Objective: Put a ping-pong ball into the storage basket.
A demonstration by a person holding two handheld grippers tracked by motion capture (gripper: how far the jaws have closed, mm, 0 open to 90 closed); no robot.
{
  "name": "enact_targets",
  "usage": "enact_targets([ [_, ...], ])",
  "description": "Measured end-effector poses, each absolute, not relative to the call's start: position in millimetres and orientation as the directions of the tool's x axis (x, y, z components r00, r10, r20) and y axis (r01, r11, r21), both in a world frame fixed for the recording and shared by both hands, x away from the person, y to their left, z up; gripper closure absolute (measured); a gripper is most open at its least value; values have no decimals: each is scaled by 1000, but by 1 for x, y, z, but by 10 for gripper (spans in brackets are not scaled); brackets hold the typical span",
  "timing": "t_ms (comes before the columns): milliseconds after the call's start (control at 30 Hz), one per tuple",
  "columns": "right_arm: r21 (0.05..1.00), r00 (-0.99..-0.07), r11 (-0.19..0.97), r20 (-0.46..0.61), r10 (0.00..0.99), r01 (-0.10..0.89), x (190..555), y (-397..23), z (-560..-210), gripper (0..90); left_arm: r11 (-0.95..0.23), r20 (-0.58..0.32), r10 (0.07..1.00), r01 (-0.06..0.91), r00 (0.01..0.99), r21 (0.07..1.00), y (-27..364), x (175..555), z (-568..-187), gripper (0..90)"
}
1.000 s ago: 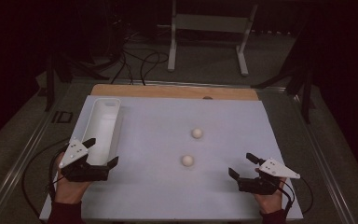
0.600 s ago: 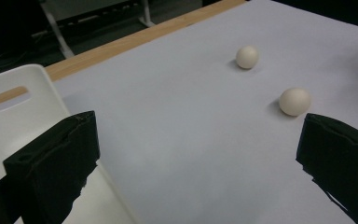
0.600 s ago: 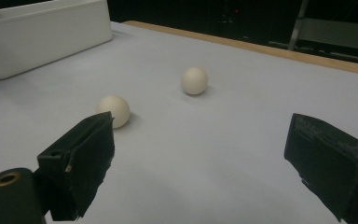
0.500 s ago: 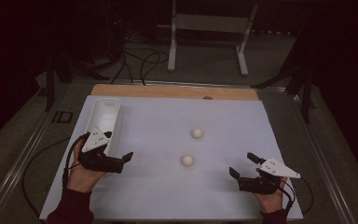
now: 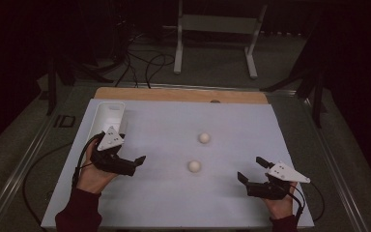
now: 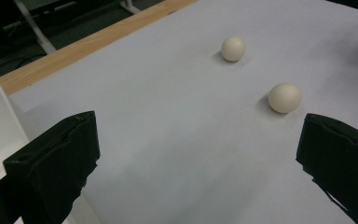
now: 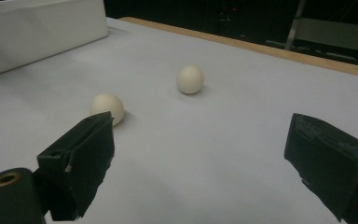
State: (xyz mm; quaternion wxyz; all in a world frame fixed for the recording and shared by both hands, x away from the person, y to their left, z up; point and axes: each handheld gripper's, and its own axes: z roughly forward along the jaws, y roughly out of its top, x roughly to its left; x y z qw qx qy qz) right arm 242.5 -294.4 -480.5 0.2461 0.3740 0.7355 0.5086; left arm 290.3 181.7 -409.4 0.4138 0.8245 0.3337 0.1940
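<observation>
A white sheet (image 5: 174, 121) covers the table, a tray (image 5: 107, 116) at upper left. The left claw (image 5: 134, 166), spread wide and empty, sits left of center; the right claw (image 5: 251, 170), also spread, lower right. Two balls (image 5: 194, 166) (image 5: 204, 137) lie between, untouched.

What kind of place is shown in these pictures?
Probably a dim lab or recording studio: a table with a white sheet, loose cables on the floor, and a metal stand behind.
</observation>
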Motion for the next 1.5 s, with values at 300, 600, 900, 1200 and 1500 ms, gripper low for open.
enact_targets([
  [300,932,-598,203,19,801,301,245,-296,-480,80,-461,47,693,393,719,795,171,296,-407,0],
  [600,931,-598,201,23,801,305,243,-296,-483,80,-481,39,673,398,738,781,160,300,-411,0],
  [900,933,-594,197,22,804,301,241,-295,-483,80,-504,40,652,393,757,769,145,307,-412,0],
  [1200,935,-586,188,25,810,299,239,-296,-484,80,-533,46,625,382,780,755,128,313,-415,0],
  [1500,935,-586,188,25,810,300,239,-297,-484,80,-567,66,597,362,799,740,113,317,-413,0],
])
